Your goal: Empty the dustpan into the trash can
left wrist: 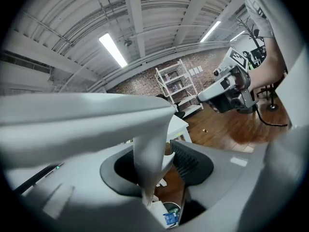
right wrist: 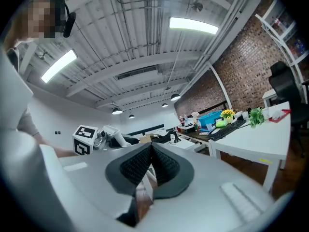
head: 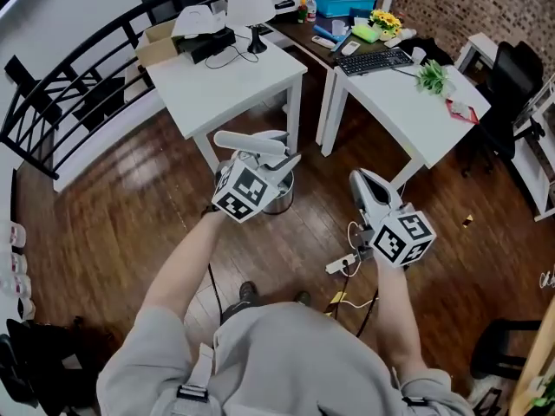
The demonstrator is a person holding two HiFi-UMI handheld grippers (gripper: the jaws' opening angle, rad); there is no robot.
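We see the left gripper (head: 260, 165) clamped on the stem-like handle of a light grey plastic dustpan (head: 244, 140); in the left gripper view the handle runs down between the two ribbed black pads, which stand partly apart around it, and the pan's broad body fills the upper left of that view. In the head view the dustpan is held in the air, lying crosswise right over the small round silver metal trash can (head: 279, 199), which stands on the dark wooden floor (head: 113, 224) just beside the front leg of the white square table (head: 225, 89), below that table's near corner. Down past the jaws we can make out the can's open mouth with something blue inside. The right gripper (head: 362, 180) hovers over the floor to the right of the can, apart from it, its jaws brought together so the pads meet at the tip with nothing between them; a white power strip (head: 340, 265) lies on the floor beneath it
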